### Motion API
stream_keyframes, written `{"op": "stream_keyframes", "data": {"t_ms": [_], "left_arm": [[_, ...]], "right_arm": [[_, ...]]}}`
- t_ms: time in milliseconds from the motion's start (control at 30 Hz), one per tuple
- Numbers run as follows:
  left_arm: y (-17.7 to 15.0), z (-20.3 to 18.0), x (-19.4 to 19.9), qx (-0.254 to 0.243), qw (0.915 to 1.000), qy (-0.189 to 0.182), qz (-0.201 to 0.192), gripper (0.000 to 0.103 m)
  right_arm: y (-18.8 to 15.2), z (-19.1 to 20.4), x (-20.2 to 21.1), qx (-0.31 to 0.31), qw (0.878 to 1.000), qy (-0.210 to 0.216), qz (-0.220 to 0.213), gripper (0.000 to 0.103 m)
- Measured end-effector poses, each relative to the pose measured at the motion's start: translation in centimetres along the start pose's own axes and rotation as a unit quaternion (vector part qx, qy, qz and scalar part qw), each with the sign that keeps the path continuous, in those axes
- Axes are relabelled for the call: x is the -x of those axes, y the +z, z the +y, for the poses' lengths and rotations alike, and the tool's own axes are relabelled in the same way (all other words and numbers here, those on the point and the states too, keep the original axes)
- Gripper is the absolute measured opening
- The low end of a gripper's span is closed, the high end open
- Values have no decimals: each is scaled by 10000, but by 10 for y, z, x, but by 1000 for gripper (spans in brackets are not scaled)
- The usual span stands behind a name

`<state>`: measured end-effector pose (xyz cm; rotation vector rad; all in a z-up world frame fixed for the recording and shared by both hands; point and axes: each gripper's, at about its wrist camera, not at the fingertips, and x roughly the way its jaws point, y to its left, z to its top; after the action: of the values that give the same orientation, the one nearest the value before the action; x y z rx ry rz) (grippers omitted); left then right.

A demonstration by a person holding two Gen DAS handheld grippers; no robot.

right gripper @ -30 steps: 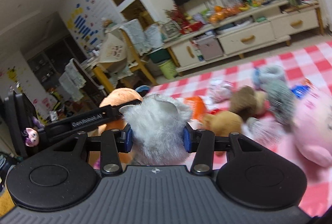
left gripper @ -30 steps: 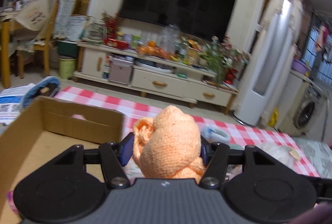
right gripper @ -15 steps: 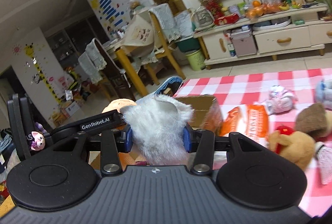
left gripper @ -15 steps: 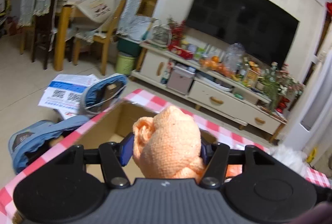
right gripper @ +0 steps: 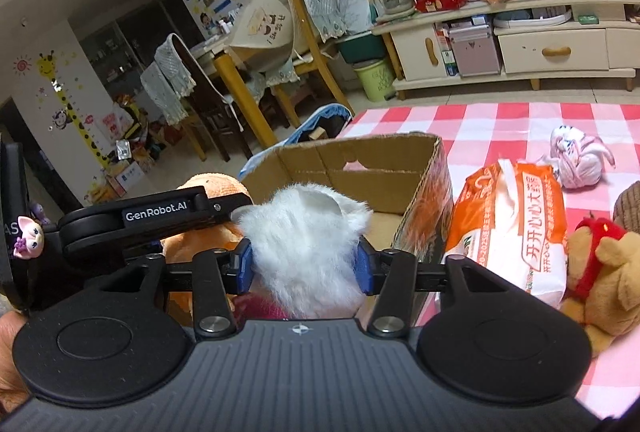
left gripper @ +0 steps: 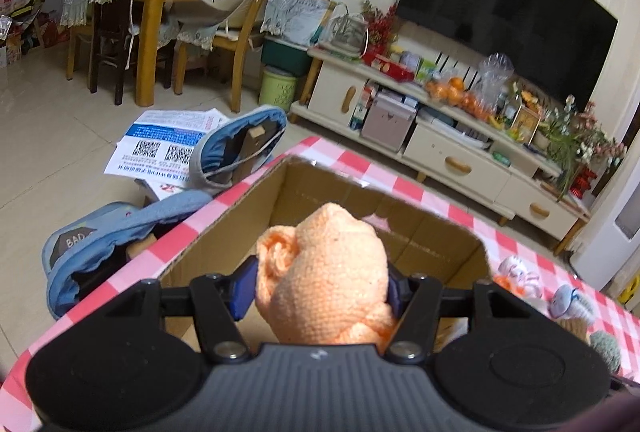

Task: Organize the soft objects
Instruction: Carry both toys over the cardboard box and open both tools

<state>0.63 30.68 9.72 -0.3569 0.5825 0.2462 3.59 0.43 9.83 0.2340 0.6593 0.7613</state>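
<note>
Both fuzzy toys now over cardboard box [left gripper: 420, 232], right jaws opening (white fur).

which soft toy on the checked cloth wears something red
The tan plush bear at the right edge; the pale striped toy farther back shows no red.

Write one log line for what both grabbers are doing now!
left gripper: holds orange knit toy over cardboard box | right gripper: opening around white furry toy

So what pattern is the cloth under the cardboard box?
Red-and-white check tablecloth; the right wrist view shows it best.
</note>
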Motion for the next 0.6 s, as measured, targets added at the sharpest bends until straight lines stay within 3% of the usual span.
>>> {"op": "stream_keyframes", "data": {"t_ms": [100, 233, 600], "left_arm": [[-1, -5, 3, -161, 9998, 69, -46, 65], [0, -7, 10, -97, 9999, -9, -116, 65], [-7, -26, 24, -317, 9989, -211, -281, 66]], "right_arm": [[-1, 3, 6, 44, 10000, -65, -8, 74], [-2, 5, 21, 17, 9995, -152, -262, 99], [-27, 15, 81, 488, 9900, -921, -954, 99]]}}
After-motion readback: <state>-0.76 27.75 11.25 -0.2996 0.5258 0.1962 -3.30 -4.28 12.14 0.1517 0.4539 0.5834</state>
